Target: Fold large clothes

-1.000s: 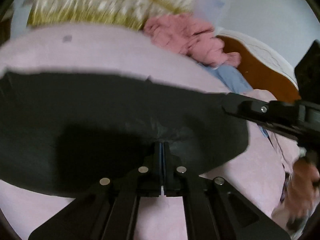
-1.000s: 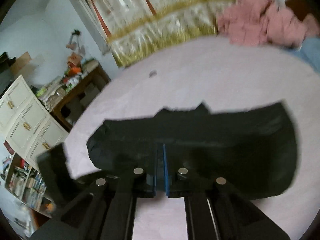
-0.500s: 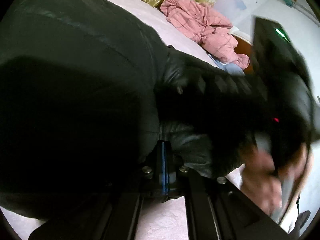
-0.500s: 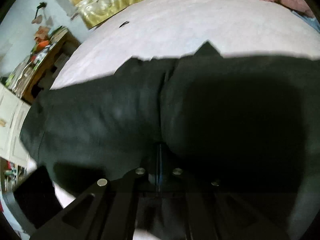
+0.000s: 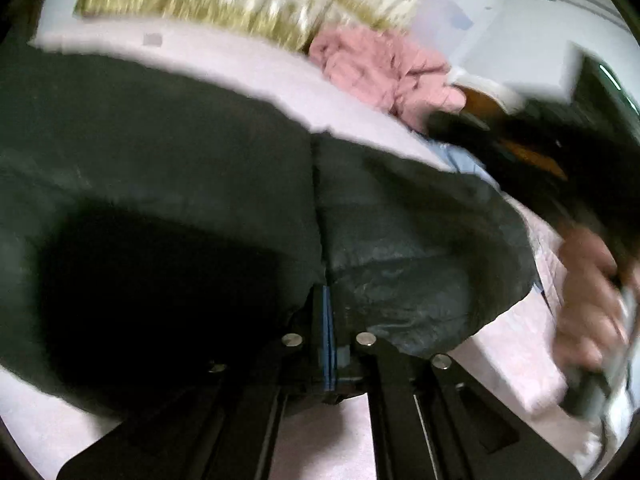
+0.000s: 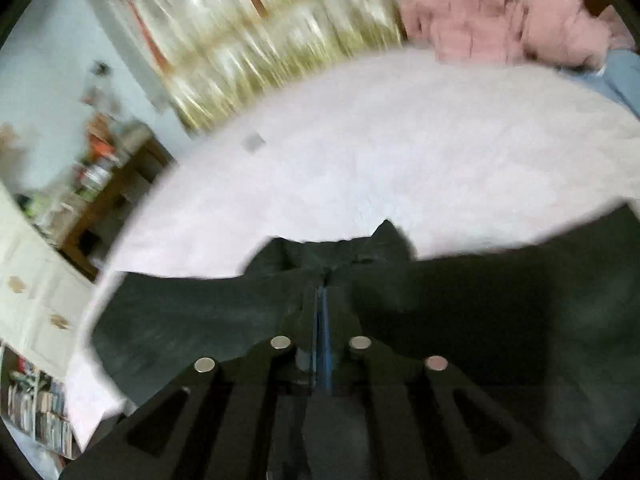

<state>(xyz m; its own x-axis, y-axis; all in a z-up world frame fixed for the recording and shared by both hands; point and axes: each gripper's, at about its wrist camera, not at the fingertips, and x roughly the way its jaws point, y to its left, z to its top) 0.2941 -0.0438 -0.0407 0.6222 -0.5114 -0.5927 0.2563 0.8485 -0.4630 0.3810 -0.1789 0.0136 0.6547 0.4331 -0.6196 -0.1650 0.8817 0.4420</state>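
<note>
A large dark garment (image 5: 168, 184) lies spread on a pale pink bed (image 5: 256, 60). My left gripper (image 5: 328, 300) is shut on the garment's near edge, with cloth bunched around its fingertips. In the right wrist view the same dark garment (image 6: 500, 312) stretches across the lower frame, and my right gripper (image 6: 322, 296) is shut on its edge. The right gripper's black body (image 5: 576, 136) and the hand holding it (image 5: 588, 296) show at the right of the left wrist view. Both views are motion-blurred.
A crumpled pink garment (image 5: 384, 72) lies at the far side of the bed, also in the right wrist view (image 6: 504, 20). Gold patterned bedding (image 6: 280, 40) is behind it. A wooden desk (image 6: 108, 196) and white drawers (image 6: 36, 304) stand to the left.
Both grippers have drawn back after lifting the garment close to the cameras. The cloth now sits lower and more of the pink bed shows beyond it.
</note>
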